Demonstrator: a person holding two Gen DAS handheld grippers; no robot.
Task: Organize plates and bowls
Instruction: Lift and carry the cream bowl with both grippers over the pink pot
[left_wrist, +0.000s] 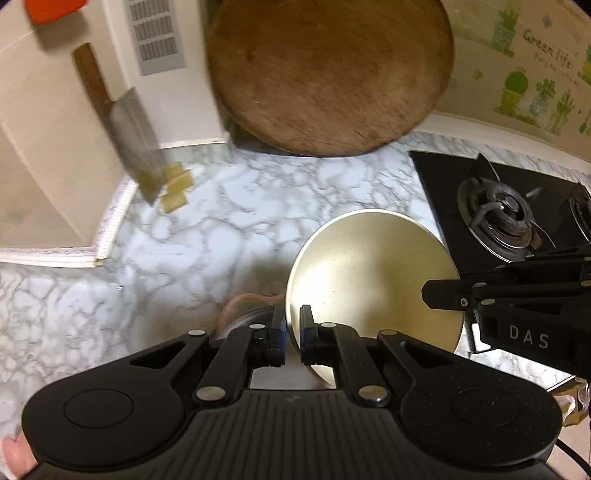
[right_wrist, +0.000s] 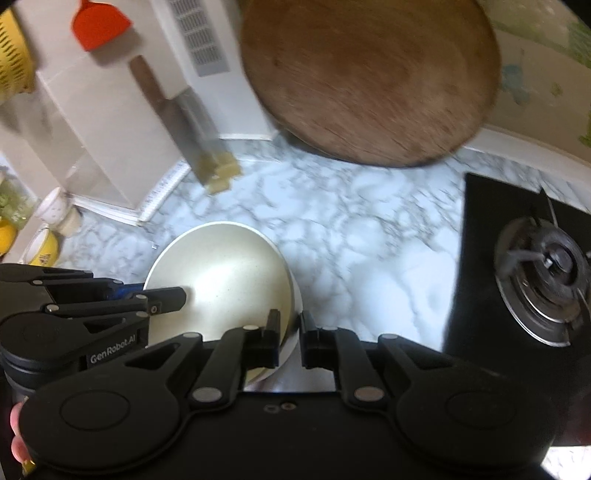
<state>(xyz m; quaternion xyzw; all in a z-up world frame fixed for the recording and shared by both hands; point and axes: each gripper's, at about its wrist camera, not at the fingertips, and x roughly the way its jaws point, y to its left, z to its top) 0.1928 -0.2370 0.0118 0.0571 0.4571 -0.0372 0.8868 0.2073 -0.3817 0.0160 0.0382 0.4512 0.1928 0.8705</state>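
A cream bowl (left_wrist: 369, 280) hangs tilted above the marble counter (left_wrist: 221, 221), held by its rim from both sides. My left gripper (left_wrist: 292, 317) is shut on the bowl's left rim, one pad inside and one outside. My right gripper (left_wrist: 443, 295) comes in from the right and bites the opposite edge. In the right wrist view the same bowl (right_wrist: 221, 280) sits left of centre, with my right gripper (right_wrist: 290, 325) shut on its right rim and my left gripper (right_wrist: 173, 297) on its left side. A blurred reddish-grey shape (left_wrist: 247, 308) lies under the bowl.
A round wooden board (left_wrist: 328, 74) leans against the back wall. A cleaver (left_wrist: 129, 125) stands at the left by a cream wall. A black gas stove (left_wrist: 509, 210) takes the right side. Cups and jars (right_wrist: 55, 214) stand at the far left.
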